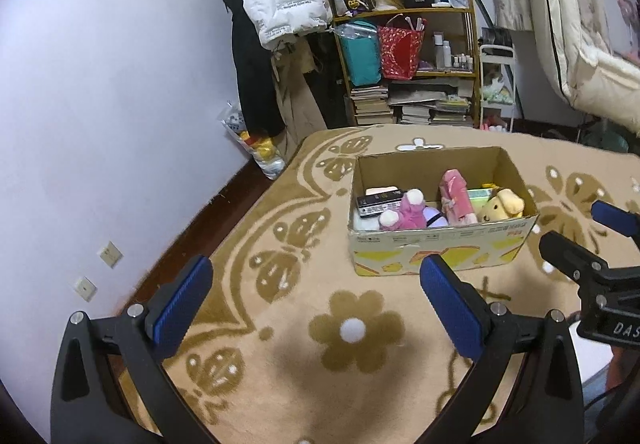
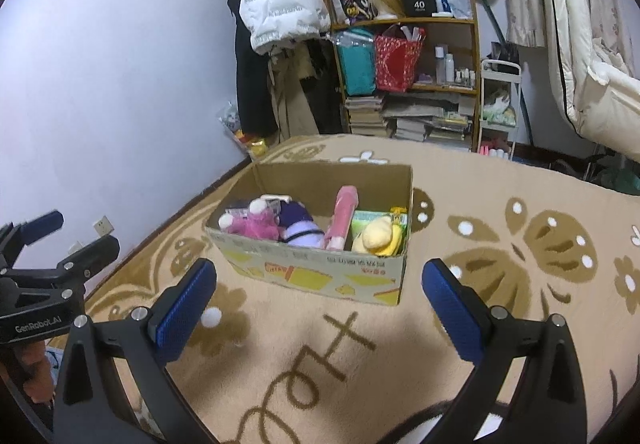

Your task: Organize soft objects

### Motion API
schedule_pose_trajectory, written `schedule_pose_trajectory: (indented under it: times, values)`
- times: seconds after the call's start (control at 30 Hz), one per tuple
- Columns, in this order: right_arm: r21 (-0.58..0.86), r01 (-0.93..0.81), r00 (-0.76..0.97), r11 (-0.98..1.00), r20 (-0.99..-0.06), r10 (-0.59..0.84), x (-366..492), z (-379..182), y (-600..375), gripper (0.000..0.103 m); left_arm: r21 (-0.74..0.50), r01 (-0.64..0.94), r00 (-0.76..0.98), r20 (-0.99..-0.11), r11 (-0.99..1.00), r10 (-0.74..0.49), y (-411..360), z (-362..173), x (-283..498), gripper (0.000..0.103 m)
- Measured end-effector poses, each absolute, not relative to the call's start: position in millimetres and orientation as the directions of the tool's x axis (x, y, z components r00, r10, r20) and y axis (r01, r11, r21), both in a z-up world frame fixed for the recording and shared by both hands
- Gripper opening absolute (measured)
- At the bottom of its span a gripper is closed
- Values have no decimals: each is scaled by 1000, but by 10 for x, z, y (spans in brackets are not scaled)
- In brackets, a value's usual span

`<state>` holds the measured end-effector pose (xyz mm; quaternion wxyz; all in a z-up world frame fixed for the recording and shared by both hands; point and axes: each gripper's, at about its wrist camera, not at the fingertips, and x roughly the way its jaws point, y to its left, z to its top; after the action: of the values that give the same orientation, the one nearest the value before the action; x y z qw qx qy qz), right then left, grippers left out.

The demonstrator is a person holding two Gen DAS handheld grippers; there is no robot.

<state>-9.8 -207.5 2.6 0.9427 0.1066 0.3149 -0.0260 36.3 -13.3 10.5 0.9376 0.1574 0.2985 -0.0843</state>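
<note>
Left wrist: one box [image 1: 440, 248], three plush toys; left claw [image 1: 320, 296], right claw [image 2: 320, 296] wide, empty.

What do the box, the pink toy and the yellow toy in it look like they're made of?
Box: corrugated cardboard, matte brown inside, printed outside, with creased edges. Pink toy: fuzzy plush fabric, probably stuffed. Yellow toy: smoother short-pile plush, apparently a soft doll.

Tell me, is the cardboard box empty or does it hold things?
Not empty: the cardboard box holds a pink plush and a yellow plush.
</note>
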Motion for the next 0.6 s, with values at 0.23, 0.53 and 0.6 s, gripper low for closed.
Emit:
schedule_pose_trajectory:
  times: [0.23, 0.53, 0.6]
  values:
    - [162, 111, 785, 980, -619, 13, -37, -81, -1988, 103, 231, 275, 785, -615, 933, -79, -194, 31, 417, 102]
    - [156, 122, 781, 980, -624, 2, 21, -155, -1970, 103, 243, 278, 785, -615, 929, -74, -225, -8, 424, 102]
    - [154, 126, 781, 980, -625, -2, 13, -159, -1965, 103, 243, 278, 785, -614, 929, -74, -223, -7, 425, 102]
